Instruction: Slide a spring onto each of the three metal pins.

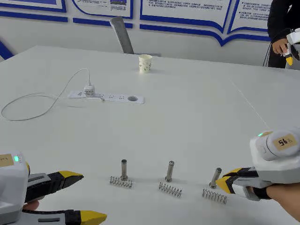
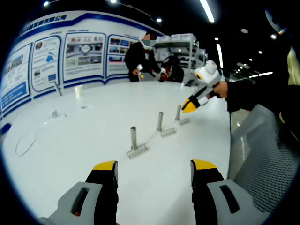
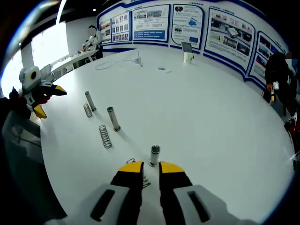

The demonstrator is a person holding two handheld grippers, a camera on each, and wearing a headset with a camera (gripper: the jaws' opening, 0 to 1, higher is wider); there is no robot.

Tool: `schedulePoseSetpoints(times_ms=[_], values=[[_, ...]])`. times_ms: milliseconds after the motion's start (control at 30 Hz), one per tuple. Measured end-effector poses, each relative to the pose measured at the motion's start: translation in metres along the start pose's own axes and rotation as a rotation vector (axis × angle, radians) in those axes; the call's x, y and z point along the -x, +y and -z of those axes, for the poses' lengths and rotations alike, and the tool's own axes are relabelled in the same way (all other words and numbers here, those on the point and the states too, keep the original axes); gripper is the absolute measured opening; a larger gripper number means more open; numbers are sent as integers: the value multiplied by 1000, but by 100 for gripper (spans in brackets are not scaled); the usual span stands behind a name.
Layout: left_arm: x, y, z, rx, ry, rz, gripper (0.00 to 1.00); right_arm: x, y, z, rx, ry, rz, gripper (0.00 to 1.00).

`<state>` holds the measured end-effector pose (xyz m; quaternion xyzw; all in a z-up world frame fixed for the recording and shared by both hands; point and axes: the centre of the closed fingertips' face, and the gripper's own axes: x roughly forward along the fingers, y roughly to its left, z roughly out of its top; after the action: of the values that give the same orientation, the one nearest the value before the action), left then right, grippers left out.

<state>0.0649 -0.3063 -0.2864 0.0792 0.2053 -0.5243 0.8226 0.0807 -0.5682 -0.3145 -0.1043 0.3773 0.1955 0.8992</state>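
Observation:
Three upright metal pins stand in a row near the table's front: left pin (image 1: 123, 168), middle pin (image 1: 169, 171), right pin (image 1: 215, 177). A loose spring lies flat in front of each: left spring (image 1: 121, 182), middle spring (image 1: 169, 190), right spring (image 1: 214, 196). My left gripper (image 1: 89, 196) hovers wide open at the lower left, short of the left pin (image 2: 133, 138). My right gripper (image 1: 226, 183) has its jaws almost together with nothing between them. It hangs just behind the right pin (image 3: 154, 154), partly over that pin's spring (image 3: 144, 180).
A white power strip (image 1: 105, 97) with a plug and looping cable lies mid-table on the left. A paper cup (image 1: 145, 63) stands farther back, with a chair back (image 1: 122, 35) behind the table. Another person (image 1: 281, 28) stands at the far right.

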Motion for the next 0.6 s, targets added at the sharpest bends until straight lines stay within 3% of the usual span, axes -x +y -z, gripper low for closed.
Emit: schedulePoseSetpoints(times_ms=[600], values=[[0, 0, 1, 1, 7, 0, 64, 1, 6, 23, 67, 26, -72, 16]])
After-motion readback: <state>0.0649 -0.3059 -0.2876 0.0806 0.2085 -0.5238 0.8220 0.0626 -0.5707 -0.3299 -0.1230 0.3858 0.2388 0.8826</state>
